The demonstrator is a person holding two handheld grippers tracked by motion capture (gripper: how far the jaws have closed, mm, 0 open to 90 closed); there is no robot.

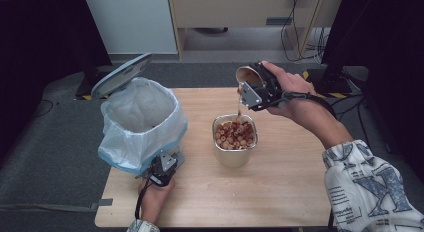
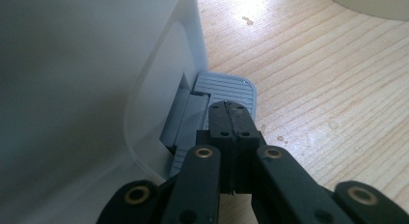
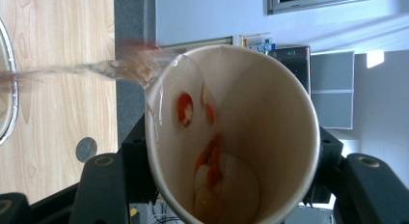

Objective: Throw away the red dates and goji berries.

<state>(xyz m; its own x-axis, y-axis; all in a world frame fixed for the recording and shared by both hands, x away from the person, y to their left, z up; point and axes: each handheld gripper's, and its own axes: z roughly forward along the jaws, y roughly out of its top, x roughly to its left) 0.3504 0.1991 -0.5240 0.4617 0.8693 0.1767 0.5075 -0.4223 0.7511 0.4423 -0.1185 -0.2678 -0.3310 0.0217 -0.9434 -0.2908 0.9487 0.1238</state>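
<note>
No legible text, brand or number anywhere. Sleeve (image 1: 370, 184) on the person's right arm has a printed pattern w/ big letter-like shapes, one looks like an "N" or "X", plus blocks of fine print, too blurred to read. Right gripper view: box-like items on a shelf (image 3: 254, 42) in the bkgd carry coloured labels, too small to make out.

1. I see a matt paper cup (image 3: 241, 137), smooth inside.
2. Shiny metal container (image 1: 234, 154).
3. Light wood-grain table (image 1: 280, 192).
4. Thin glossy plastic bag (image 1: 140, 117).
5. Ribbed grey plastic pedal (image 2: 226, 91).
</note>
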